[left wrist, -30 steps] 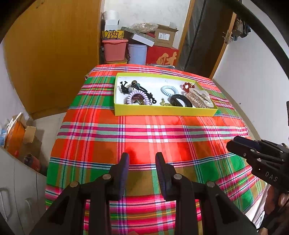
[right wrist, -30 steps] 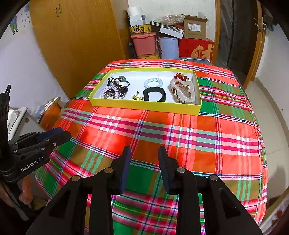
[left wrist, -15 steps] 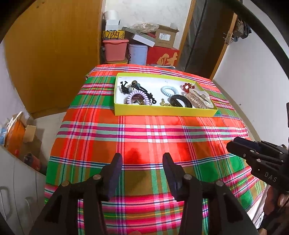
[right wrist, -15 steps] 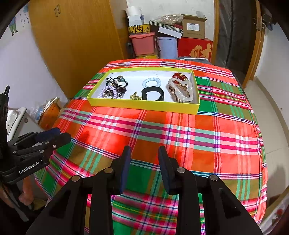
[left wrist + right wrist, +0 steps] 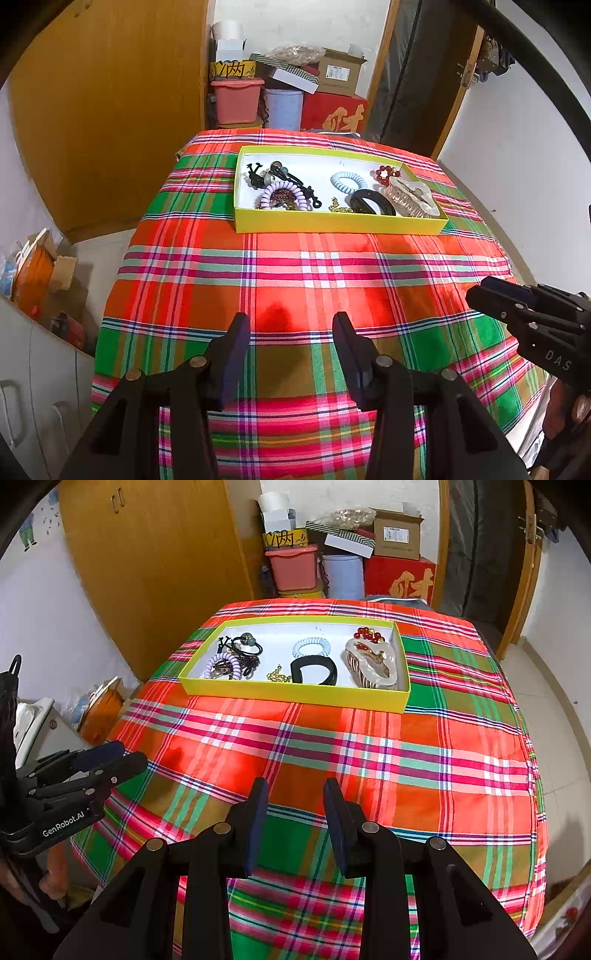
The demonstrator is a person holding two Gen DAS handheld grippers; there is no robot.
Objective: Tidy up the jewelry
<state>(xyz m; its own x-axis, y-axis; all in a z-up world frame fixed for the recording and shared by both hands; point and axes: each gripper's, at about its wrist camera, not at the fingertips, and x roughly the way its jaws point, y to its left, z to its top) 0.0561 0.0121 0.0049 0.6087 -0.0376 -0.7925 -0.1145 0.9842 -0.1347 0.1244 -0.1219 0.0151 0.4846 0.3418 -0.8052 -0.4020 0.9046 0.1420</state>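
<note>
A table point(image 5: 295, 266) covered in a bright red, green and pink plaid cloth fills both views. At its far end lies a shallow yellow tray point(image 5: 332, 223) with a white floor, holding the jewelry.

Inside the tray, from left to right in the left view: a tangle of black hair ties point(image 5: 284, 175), a lilac coil tie point(image 5: 282, 194) around a dark beaded piece, a pale blue coil tie point(image 5: 349, 181), a small gold chain point(image 5: 338, 206), a black bangle point(image 5: 371, 202), a red bead bracelet point(image 5: 386, 173) at the back right corner, and a large clear and brown hair clip point(image 5: 410, 197) against the right wall.

The left claw point(image 5: 290, 347) hovers over the near part of the cloth, well apart from the tray, its jaws spread wide with nothing between them. The right claw point(image 5: 295, 812) also hovers over the near cloth, its jaws parted more narrowly, with nothing between them. Each claw shows at the edge of the other's view.

Behind the table stand a wooden wardrobe point(image 5: 159, 561), a pink bin point(image 5: 293, 566), a pale blue bucket point(image 5: 341, 576), a red box point(image 5: 400, 579) and cardboard boxes point(image 5: 397, 535).
</note>
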